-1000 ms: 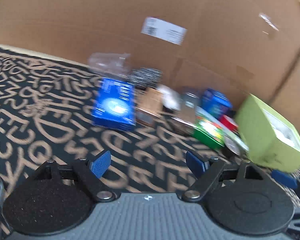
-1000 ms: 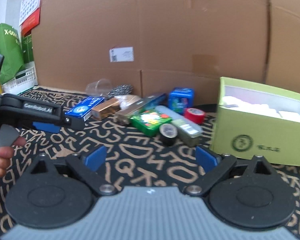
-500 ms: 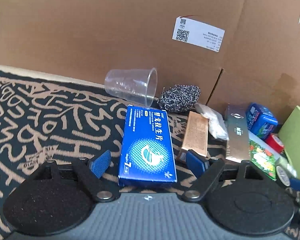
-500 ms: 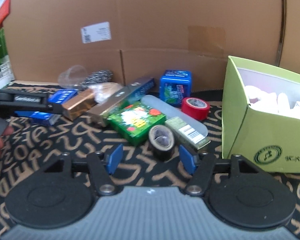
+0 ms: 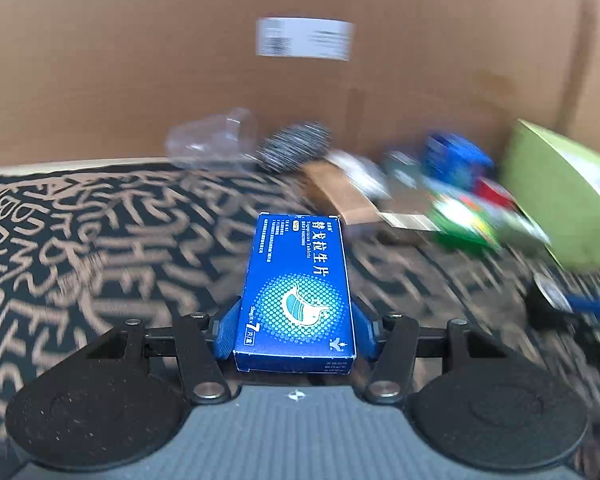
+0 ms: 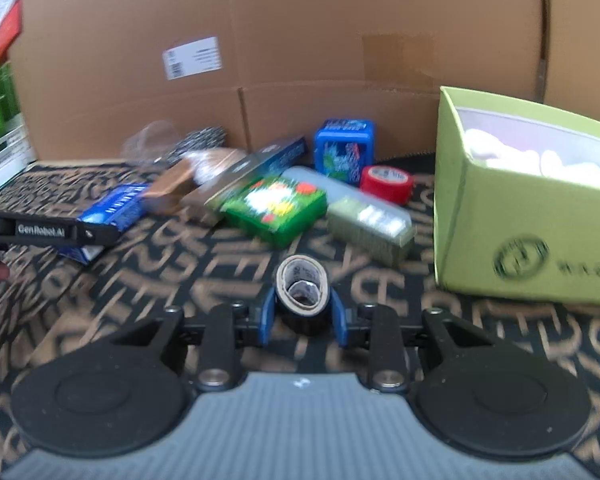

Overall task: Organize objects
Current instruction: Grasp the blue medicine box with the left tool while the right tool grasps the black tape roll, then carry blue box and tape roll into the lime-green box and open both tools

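My left gripper [image 5: 296, 326] is shut on a flat blue medicine box [image 5: 300, 284], holding its near end between the blue pads; the box points away from me, just above the patterned mat. The same box [image 6: 114, 208] and left gripper [image 6: 44, 230] show at the left of the right wrist view. My right gripper [image 6: 302, 316] is shut on a black tape roll [image 6: 302, 292] standing on edge on the mat. A lime-green open box [image 6: 520, 216] with white items inside stands at the right; it also shows in the left wrist view [image 5: 560, 200].
On the black-and-tan mat [image 6: 180, 272] lie a green packet [image 6: 276, 206], a grey-green case [image 6: 370, 224], a red tape roll [image 6: 386, 184], a blue tin [image 6: 344, 150], a brown box [image 6: 172, 190], a steel scourer [image 6: 198, 142] and a clear cup [image 6: 152, 138]. A cardboard wall [image 6: 300, 40] stands behind.
My left gripper closed on the blue medicine box and lifted it. My right gripper moved forward and closed on the black tape roll.
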Demonstrator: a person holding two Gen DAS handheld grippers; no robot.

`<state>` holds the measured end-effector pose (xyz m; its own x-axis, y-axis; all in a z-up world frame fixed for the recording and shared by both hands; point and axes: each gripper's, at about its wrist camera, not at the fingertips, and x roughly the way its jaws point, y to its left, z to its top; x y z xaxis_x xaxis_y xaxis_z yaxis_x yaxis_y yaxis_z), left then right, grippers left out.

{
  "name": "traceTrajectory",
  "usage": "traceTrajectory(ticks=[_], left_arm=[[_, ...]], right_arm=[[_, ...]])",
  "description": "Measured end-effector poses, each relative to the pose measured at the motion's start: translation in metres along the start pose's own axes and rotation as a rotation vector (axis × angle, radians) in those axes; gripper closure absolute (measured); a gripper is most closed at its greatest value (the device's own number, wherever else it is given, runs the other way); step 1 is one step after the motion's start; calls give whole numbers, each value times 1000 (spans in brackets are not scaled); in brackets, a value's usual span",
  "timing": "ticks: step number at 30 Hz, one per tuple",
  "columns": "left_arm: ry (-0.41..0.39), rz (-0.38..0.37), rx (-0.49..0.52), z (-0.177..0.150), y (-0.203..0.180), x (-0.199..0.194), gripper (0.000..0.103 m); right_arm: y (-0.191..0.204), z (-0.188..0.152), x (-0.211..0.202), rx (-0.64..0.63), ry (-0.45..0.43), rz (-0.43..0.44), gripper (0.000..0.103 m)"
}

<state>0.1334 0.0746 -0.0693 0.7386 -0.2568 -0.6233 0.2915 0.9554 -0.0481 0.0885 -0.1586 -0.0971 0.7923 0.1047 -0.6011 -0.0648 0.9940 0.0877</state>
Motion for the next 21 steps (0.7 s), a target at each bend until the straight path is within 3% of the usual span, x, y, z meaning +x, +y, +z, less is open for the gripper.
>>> traceTrajectory(ticks=[5,7,13,19,21], left_arm=[[22,-141,100,-39,-35,-47,44],[29,-168,108,-47,-47,-58,33],[-2,-82,177,-40,-63,-53,26],[39,-96,155,-30,-65,-34,25],[32,-112,149,-32,-65,-32,31]], right_arm=[[11,-31,-49,-14,22,12,74],[13,-42,-65,-14,32,32,73],[19,-47,-79,-54,11,-6,66],[20,-42,-68,-56,5,31,66],[21,-40,-63,-62,7,44,66]])
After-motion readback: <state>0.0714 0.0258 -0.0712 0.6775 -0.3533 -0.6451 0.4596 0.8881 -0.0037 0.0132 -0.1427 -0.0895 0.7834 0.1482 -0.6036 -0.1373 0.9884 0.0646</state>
